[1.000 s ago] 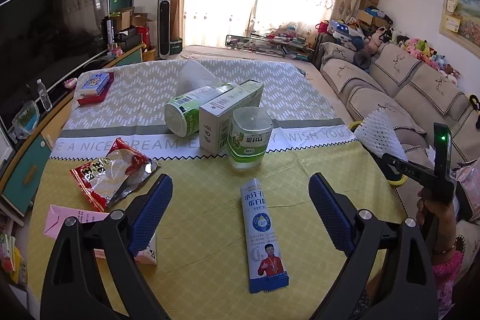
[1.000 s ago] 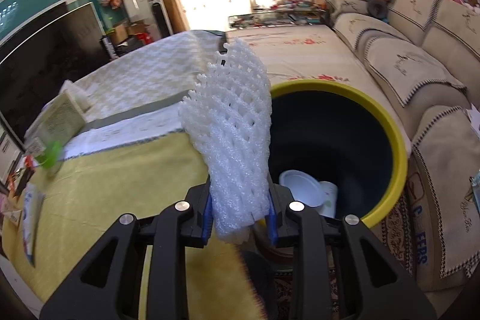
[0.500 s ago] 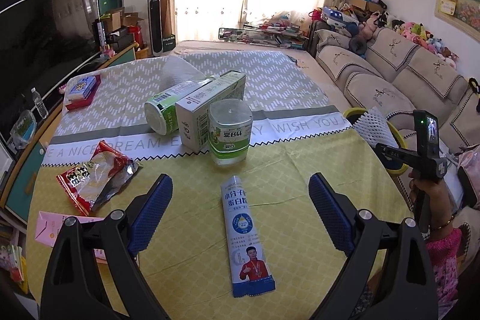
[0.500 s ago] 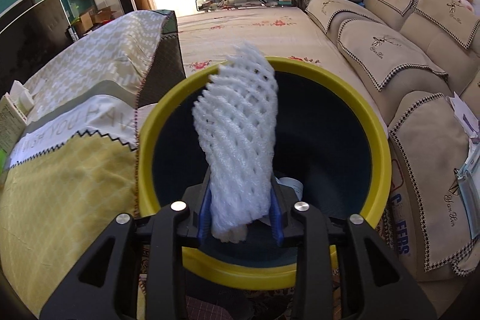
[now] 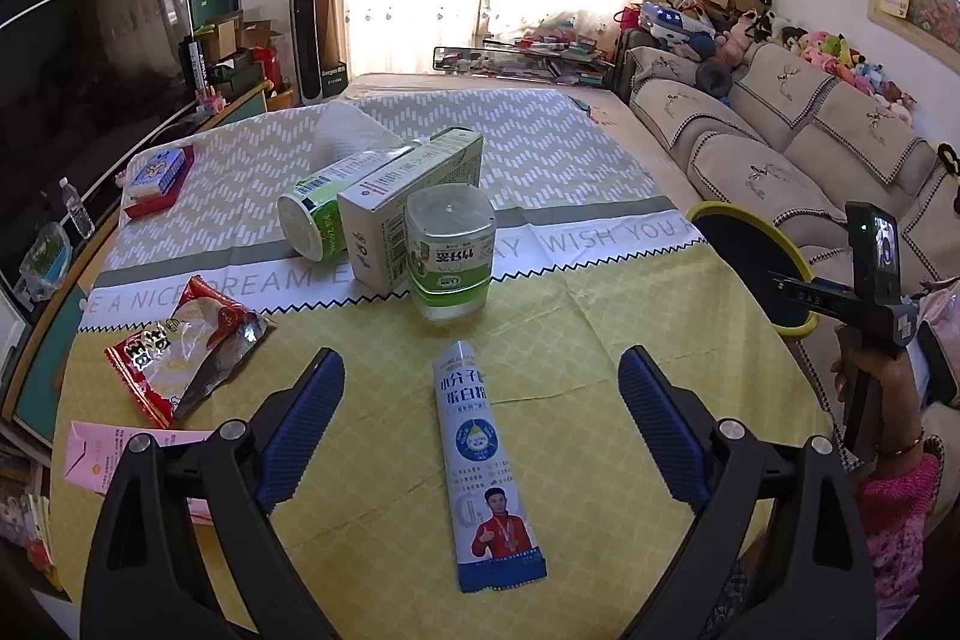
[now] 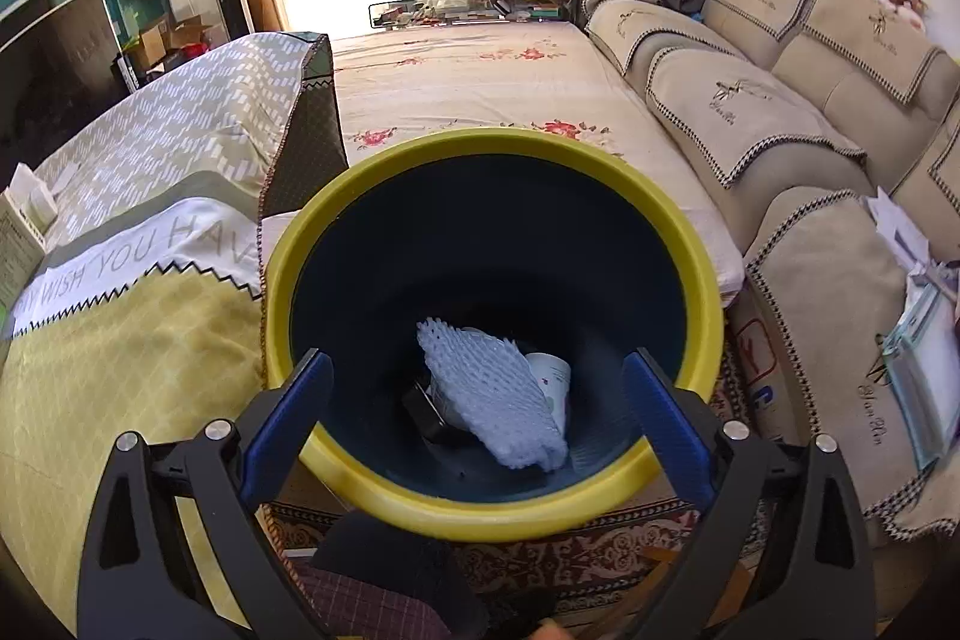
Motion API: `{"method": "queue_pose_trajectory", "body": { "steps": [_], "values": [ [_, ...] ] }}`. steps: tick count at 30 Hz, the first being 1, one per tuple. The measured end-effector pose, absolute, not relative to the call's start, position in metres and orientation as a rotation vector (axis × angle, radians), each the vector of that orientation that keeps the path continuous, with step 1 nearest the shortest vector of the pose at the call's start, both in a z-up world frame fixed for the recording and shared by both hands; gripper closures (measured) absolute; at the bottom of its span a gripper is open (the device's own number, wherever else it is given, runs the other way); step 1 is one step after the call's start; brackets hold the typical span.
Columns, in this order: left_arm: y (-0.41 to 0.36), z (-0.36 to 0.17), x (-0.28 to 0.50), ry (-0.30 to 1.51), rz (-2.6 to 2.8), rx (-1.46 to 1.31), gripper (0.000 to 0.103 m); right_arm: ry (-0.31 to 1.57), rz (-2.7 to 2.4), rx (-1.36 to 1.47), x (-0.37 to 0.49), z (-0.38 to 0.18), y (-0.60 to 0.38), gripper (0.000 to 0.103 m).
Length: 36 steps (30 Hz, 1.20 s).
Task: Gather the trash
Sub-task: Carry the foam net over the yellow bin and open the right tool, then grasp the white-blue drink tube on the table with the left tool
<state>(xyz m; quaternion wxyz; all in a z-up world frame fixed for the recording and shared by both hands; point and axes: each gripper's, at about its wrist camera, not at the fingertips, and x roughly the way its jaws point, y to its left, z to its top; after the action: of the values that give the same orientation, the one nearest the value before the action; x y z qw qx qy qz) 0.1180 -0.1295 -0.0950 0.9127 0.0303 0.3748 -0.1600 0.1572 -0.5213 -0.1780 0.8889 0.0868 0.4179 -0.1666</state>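
Inside the yellow-rimmed bin (image 6: pixel 708 292), beside the tabletop (image 5: pixel 600 340), a white foam net (image 6: pixel 492 394) lies loose; the right gripper (image 6: pixel 474 400) hangs above, jaws apart. Over the near blue tube (image 5: pixel 483 466), the left gripper (image 5: pixel 480 400) waits, jaws apart, seemingly lined up to grasp.

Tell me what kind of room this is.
Most likely a home living room: a long beige sofa topped with stuffed toys, a big flat-screen TV opposite, and a cloth-covered table between them.
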Motion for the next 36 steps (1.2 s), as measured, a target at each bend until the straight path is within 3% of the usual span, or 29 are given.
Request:
{"method": "queue_pose_trajectory", "body": {
  "steps": [7, 18, 29, 36],
  "values": [
    [-0.13, -0.101, 0.117, 0.785, -0.319, 0.084, 0.008, 0.738, -0.271, 0.199, 0.123, -0.147, -0.509, 0.007],
    [-0.138, -0.137, 0.127, 0.892, -0.308, 0.137, 0.009, 0.715, -0.221, 0.202, 0.098, -0.115, -0.48, 0.007],
    [-0.139, -0.159, 0.141, 0.989, -0.289, 0.118, 0.03, 0.718, -0.156, 0.106, 0.092, -0.115, -0.447, 0.007],
    [-0.142, -0.162, 0.143, 1.006, -0.282, 0.129, 0.051, 0.728, -0.141, 0.108, 0.092, -0.118, -0.445, 0.007]
  ]
}}
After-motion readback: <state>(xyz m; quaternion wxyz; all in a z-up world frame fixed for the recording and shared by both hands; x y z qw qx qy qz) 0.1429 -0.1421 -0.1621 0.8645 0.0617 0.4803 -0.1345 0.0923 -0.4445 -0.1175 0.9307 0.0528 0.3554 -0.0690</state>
